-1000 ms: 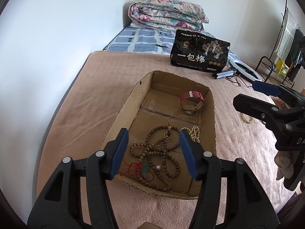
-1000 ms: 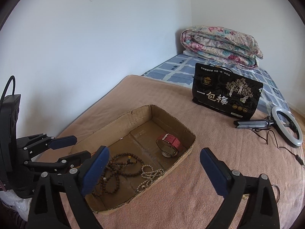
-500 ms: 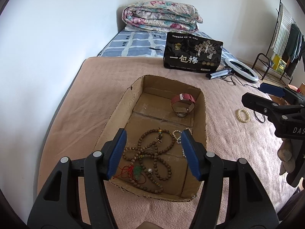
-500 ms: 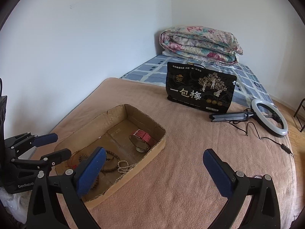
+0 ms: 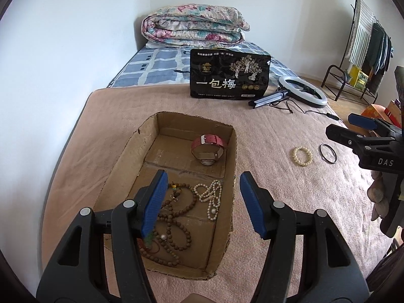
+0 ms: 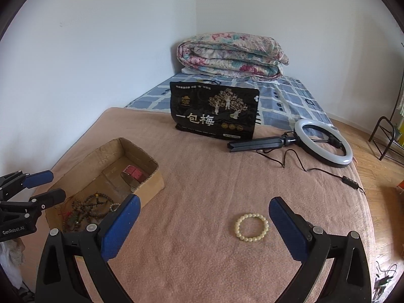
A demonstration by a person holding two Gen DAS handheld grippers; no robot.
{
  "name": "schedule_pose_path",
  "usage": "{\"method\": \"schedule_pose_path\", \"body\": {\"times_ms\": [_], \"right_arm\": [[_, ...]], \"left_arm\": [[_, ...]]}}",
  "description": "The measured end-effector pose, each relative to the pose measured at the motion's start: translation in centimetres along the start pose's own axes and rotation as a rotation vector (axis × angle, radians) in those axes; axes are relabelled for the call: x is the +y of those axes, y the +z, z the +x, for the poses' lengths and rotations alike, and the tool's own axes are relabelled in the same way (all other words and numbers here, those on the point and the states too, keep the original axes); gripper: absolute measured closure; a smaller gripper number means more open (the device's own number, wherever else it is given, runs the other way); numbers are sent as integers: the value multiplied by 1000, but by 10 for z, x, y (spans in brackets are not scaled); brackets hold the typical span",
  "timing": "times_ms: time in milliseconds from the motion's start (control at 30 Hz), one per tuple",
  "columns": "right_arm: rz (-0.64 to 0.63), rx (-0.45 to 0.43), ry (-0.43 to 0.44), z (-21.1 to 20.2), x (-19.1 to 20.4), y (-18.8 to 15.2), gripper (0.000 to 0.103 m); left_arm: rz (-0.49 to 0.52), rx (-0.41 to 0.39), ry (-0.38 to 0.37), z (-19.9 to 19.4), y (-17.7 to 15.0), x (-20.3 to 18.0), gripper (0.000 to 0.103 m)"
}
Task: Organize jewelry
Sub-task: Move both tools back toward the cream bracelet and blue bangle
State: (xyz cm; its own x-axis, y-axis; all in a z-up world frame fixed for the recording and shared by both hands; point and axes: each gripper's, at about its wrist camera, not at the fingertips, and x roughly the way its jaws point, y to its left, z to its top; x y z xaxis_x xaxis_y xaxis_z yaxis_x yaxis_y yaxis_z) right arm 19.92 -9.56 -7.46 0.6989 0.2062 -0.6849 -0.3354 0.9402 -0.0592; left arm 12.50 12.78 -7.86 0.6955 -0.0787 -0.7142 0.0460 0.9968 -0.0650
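The left gripper (image 5: 202,204) has its two blue fingers (image 5: 154,203) apart, with nothing held between them. Under and past the fingers sits a cardboard box (image 5: 121,161). Brown beads (image 5: 176,217) lie between the fingers, and white pearls (image 5: 210,197) lie nearer the right finger. A red watch (image 5: 208,147) lies farther ahead. Off to the right of the fingers, on the pink blanket (image 5: 277,176), lie a pale bead bracelet (image 5: 302,156) and what may be a thin black ring (image 5: 328,153). The right gripper (image 5: 363,136) pokes in there too.

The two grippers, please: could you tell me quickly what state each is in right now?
Left gripper: open, holding nothing, above the cardboard box.
Right gripper: open wide, empty, near the pearl bracelet.
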Motion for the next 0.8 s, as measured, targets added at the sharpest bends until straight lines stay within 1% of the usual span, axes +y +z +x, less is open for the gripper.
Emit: {"method": "schedule_pose_path", "body": {"times_ms": [133, 333, 467, 600, 800], "right_arm": [[12, 6, -39, -3, -22, -5, 0], [45, 19, -80, -5, -55, -11, 0], [64, 28, -112, -7, -76, -14, 0], [66, 40, -151, -9, -100, -19, 0], [94, 92, -183, -2, -139, -33, 0]], "left_arm": [[24, -8, -14, 1, 3, -14, 42], [45, 0, -46, 7, 8, -37, 42], [68, 18, -65, 16, 12, -56, 42], [78, 33, -104, 25, 15, -75, 42], [96, 65, -137, 44, 13, -103, 42]]}}
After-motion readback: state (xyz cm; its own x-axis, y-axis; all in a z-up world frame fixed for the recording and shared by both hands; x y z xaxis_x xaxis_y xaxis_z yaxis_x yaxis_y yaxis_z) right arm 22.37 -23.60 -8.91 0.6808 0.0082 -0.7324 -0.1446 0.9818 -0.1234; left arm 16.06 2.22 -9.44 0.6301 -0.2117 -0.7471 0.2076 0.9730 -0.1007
